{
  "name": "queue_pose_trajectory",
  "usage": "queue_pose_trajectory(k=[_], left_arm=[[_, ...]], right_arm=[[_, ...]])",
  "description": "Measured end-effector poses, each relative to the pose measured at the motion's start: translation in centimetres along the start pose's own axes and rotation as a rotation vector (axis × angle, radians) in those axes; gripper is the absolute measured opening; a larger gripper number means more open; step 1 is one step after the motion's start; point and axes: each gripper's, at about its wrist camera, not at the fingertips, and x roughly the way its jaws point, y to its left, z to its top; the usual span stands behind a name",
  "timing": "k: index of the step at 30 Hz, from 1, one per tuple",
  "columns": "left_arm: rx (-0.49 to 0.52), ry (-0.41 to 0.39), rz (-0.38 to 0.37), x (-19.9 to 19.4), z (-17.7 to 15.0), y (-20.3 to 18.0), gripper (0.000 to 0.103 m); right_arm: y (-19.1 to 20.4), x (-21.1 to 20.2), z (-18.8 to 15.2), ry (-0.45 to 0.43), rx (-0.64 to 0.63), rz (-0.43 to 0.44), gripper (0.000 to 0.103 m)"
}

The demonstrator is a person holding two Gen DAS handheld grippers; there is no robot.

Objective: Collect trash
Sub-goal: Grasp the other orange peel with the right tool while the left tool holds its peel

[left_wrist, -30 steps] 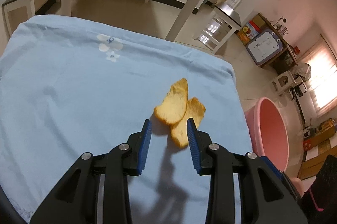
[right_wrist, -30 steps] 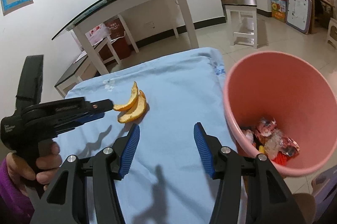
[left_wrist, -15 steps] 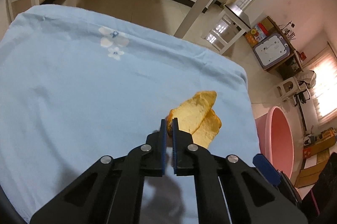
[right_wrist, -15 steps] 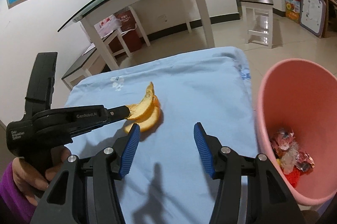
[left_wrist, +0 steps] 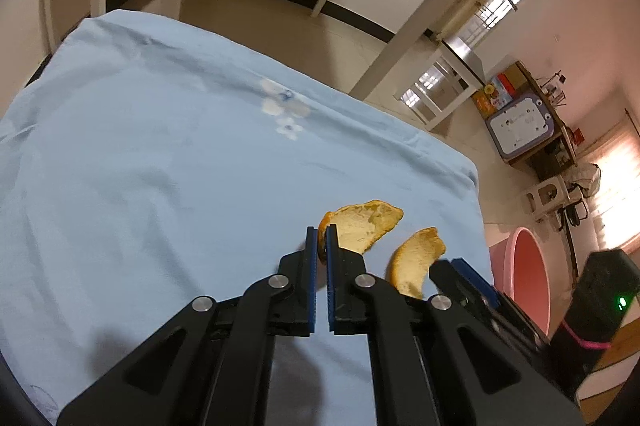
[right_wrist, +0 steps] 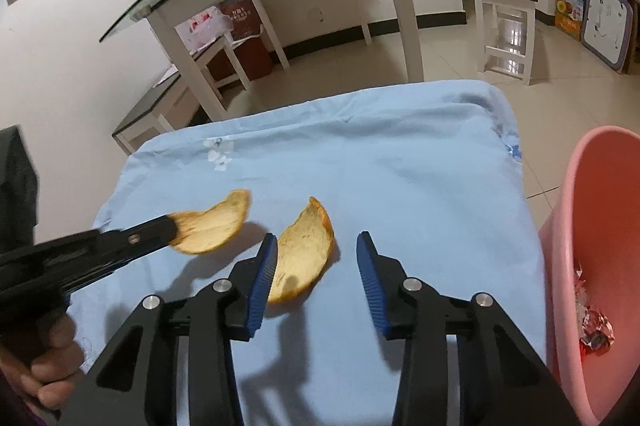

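curled orange peel point(left_wrist: 366, 228), pale pith, left tool point(left_wrist: 321, 240) pinching

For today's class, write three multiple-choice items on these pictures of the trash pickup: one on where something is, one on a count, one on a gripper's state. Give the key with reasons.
1. Where is the pink bin?
A. On the cloth
B. Beside the cloth's right edge
C. Under the glass table

2. How many peel pieces are in view?
A. One
B. Two
C. Four

3. What is the left gripper doing?
A. Pinching a peel
B. Open above the bin
C. Shut on nothing

Key:
1 B, since the bin stands off the blue cloth, at its right side.
2 B, the held peel and the loose peel on the cloth.
3 A, its pads are closed on the held peel's end; the right gripper is open.
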Motion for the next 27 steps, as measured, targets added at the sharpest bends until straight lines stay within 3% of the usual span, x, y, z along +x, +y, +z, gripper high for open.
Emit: queue_pose_trajectory(k=[5,7,16,27], left_arm=[[-0.014,-0.005,0.004,-0.6,-0.2,0.9,0.003],[-0.017,-0.009,0.003,-0.9,-0.4,1.1,0.003],[0.004,-0.03,-0.001,-2.3,-0.8,0.6,0.003],[0.073,-0.049,-0.033,-4.0,-1.8,-2.4,0.003]], right_arm=[[0.1,1.8,0.4,0.034,0.008,-0.016,0.025],[0.2,2.3,0.5,0.053,0.009,-0.011,0.009],[0.2,-0.1,-0.2,0.013,0.026,0.013,0.004],[-1.3,-6.1,-1.7,-0.072,0.069,0.022,0.004]])
